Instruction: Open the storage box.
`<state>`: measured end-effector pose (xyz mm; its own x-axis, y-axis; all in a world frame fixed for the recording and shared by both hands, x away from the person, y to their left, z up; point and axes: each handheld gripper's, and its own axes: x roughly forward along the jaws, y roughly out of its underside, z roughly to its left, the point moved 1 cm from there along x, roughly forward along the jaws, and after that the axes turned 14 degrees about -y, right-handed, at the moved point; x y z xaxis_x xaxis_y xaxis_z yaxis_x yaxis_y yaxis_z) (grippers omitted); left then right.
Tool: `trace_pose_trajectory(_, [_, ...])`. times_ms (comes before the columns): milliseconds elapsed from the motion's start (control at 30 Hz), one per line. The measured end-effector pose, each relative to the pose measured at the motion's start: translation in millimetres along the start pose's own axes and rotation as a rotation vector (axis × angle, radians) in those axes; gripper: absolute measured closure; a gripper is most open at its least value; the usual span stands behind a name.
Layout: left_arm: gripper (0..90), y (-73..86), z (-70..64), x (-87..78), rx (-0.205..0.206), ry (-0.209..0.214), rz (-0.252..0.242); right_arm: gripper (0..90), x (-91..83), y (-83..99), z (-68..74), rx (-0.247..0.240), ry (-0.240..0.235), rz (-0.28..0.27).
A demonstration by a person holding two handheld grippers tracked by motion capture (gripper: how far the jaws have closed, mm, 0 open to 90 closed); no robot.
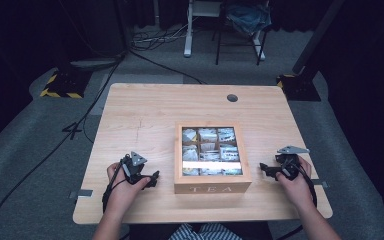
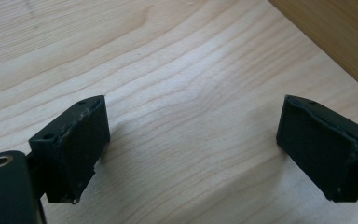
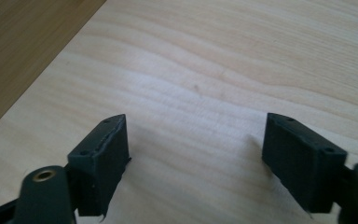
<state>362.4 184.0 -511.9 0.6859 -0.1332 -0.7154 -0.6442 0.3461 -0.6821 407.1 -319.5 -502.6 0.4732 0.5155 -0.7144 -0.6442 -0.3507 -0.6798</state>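
A wooden tea box [image 1: 212, 187] marked TEA stands at the table's front middle, its window lid showing several compartments of tea bags [image 1: 209, 148]. My left gripper [image 1: 153, 179] rests on the table just left of the box, held by a hand, its jaws wide apart with nothing between them. In the left gripper view my left gripper [image 2: 193, 149] hovers over bare wood, with the box wall [image 2: 335, 32] at the upper right. My right gripper [image 1: 265, 170] sits right of the box, open and empty. The right gripper view shows my right gripper [image 3: 196, 156] over bare table, the box wall [image 3: 23, 51] at upper left.
The light wooden table [image 1: 145, 110] has a round cable hole [image 1: 232, 98] at the back. Beyond it are cables on the grey floor [image 1: 40, 140], a yellow-black striped base [image 1: 62, 85] at left and a chair and desk leg [image 1: 188, 30] behind.
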Motion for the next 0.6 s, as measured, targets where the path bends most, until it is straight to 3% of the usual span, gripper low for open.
trace_pose_trajectory(100, [9.4, -0.3, 1.9, 0.9, 0.016, 0.016, -0.006, 24.4, -2.5, 1.5, 0.9, -0.004, -0.009, 0.013])
trace_pose_trajectory(133, [9.4, -0.7, 2.9, 1.5, 0.024, 0.024, -0.007, 22.6, -5.6, 4.5, 1.2, 0.013, 0.001, 0.011])
trace_pose_trajectory(200, [9.1, -1.2, 3.8, 2.1, 0.033, 0.033, -0.007, 15.1, -9.8, 7.5, -0.7, 0.000, -0.027, 0.043])
trace_pose_trajectory(333, [8.9, -2.2, 5.1, 3.4, 0.043, 0.041, -0.010, 20.2, -15.4, 10.6, -4.6, 0.051, -0.015, 0.023])
trace_pose_trajectory(433, [9.0, -2.9, 5.4, 4.2, 0.047, 0.044, -0.013, 27.0, -19.3, 12.7, -7.1, 0.056, -0.012, 0.017])
trace_pose_trajectory(600, [8.9, -3.5, 5.9, 4.7, 0.054, 0.046, -0.013, 30.7, -26.3, 14.1, -9.7, 0.086, -0.044, -0.010])
